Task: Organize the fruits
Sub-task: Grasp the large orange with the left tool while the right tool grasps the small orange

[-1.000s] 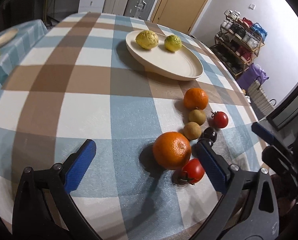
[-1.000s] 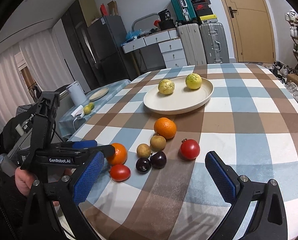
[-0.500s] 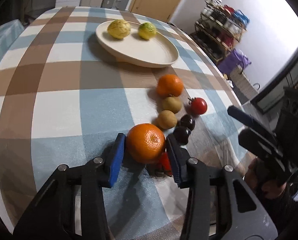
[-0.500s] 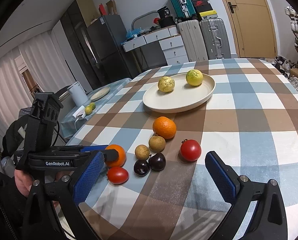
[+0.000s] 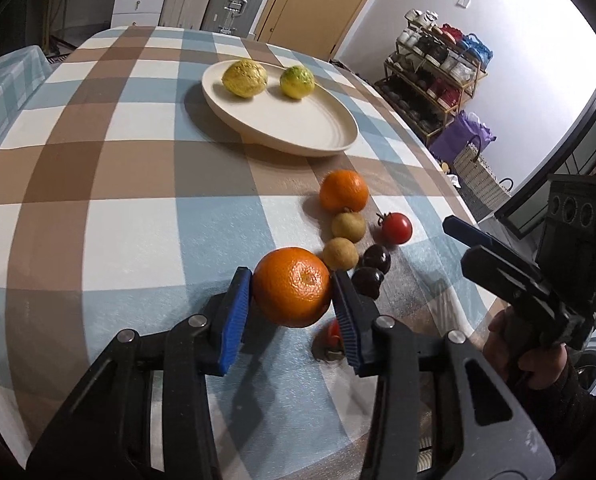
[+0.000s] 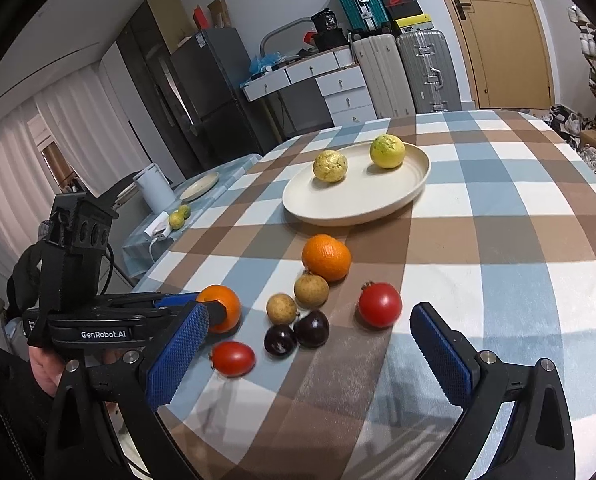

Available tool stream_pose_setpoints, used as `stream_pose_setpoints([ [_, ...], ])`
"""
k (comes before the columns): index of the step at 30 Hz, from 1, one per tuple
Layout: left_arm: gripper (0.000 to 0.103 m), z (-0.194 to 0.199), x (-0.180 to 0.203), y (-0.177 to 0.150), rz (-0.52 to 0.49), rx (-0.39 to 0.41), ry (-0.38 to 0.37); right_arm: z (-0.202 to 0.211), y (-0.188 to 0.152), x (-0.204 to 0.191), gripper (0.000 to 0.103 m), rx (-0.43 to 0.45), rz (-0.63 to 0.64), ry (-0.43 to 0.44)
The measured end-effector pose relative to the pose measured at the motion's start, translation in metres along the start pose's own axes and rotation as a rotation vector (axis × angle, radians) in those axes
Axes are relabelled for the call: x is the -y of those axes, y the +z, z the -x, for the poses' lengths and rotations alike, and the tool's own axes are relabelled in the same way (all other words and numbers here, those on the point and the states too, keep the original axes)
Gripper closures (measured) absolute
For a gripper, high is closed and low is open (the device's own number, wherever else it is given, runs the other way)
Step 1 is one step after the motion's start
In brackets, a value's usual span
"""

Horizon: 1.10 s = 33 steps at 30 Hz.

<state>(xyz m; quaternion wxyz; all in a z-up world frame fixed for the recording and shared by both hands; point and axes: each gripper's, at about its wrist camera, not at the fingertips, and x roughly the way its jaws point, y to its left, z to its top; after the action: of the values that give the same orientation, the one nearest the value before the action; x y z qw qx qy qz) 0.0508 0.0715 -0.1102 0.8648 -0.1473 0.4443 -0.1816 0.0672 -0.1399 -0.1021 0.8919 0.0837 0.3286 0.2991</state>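
Now the left gripper (image 5: 291,294) clamps an orange (image 5: 291,286) lifted off the checked cloth (image 5: 117,220); a tomato (image 5: 332,334) lies at its 5 o'clock. At 12 o'clock sits the plate (image 5: 298,120). Meanwhile the right gripper (image 6: 310,354) hangs spread wide above two plums (image 6: 312,328).

A: Where does the plate (image 5: 281,128) sit?

B: Far back on the surface (image 5: 109,200), with two citrus fruits (image 5: 244,79) side by side along its far rim.

A: And in front of it?

B: An orange (image 5: 344,195) lies nearest the plate. Two longans (image 5: 348,225) line up just before it, a tomato (image 5: 396,228) to their right, two plums (image 5: 376,258) nearer still.

A: The front edge?

B: Another orange (image 5: 291,287) sits between the fingers of the left hand-held gripper (image 5: 291,304), a second tomato (image 6: 233,357) just beside it. The right hand-held gripper (image 6: 310,350) is at the surface's right edge.
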Motion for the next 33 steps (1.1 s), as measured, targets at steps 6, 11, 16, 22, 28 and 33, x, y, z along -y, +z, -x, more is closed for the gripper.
stream_pose_setpoints([
  [6,0.065,0.009,-0.013,0.005,0.016,0.012,-0.003,-0.017,0.019,0.006,0.000,-0.015,-0.007,-0.001],
  [11,0.065,0.012,-0.027,0.008,0.061,0.020,-0.009,-0.045,0.035,0.014,0.000,-0.077,-0.030,0.002],
  [16,0.065,0.012,-0.032,0.013,0.072,0.019,-0.005,-0.071,0.044,0.023,0.001,-0.133,-0.081,0.048],
  [22,0.065,0.008,-0.034,0.022,0.082,0.010,-0.010,-0.092,0.048,0.017,0.014,-0.187,-0.046,0.042],
  [28,0.065,0.003,-0.031,0.029,0.085,0.007,-0.018,-0.100,0.047,0.016,0.033,-0.218,-0.009,0.047],
  [33,0.065,0.000,-0.029,0.038,0.083,0.012,-0.023,-0.104,0.045,0.023,0.061,-0.238,-0.011,0.045],
])
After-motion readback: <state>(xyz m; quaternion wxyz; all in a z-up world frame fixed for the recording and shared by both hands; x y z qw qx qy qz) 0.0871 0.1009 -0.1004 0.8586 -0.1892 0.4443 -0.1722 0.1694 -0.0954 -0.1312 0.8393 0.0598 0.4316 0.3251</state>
